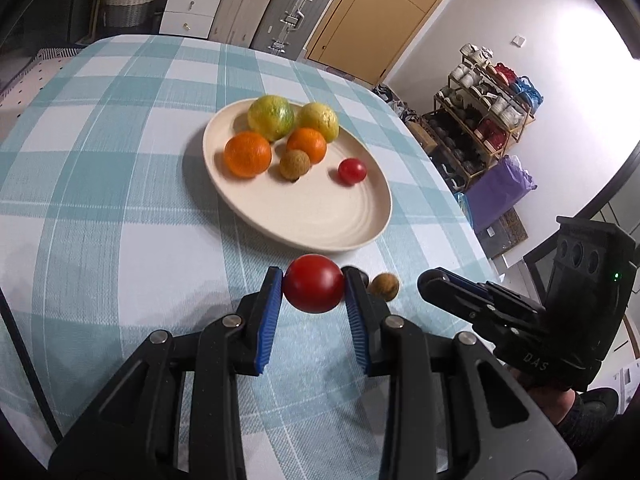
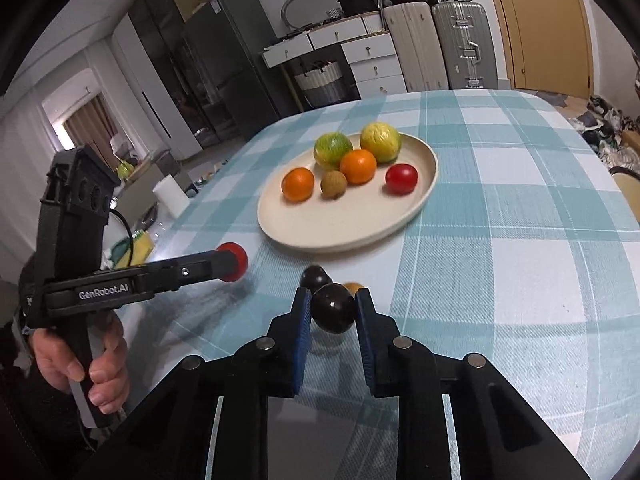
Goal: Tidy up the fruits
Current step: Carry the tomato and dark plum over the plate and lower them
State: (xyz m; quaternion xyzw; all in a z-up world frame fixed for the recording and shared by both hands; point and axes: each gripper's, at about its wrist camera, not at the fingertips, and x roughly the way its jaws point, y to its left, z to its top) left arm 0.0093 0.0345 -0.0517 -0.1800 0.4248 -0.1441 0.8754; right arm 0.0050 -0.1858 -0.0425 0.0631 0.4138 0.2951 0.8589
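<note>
My left gripper (image 1: 313, 286) is shut on a red tomato (image 1: 313, 283), held just above the checked cloth short of the cream plate (image 1: 320, 216). The right wrist view shows that tomato (image 2: 233, 261) at the tip of the left gripper (image 2: 228, 266). My right gripper (image 2: 333, 308) is shut on a dark round fruit (image 2: 333, 308). A second dark fruit (image 2: 315, 277) and a brown longan (image 2: 353, 287) lie just beyond it. In the left view the right gripper (image 1: 428, 284) reaches toward the longan (image 1: 384, 286). The plate (image 2: 352, 224) holds two green-yellow fruits, two oranges, a longan and a small tomato.
The table with its blue-and-white checked cloth (image 1: 120, 200) ends at the right, above a shoe rack (image 1: 480, 120) and a purple bag (image 1: 500, 188). Suitcases (image 1: 292, 12), drawers and a door stand behind. A hand (image 2: 100, 368) holds the left gripper's handle.
</note>
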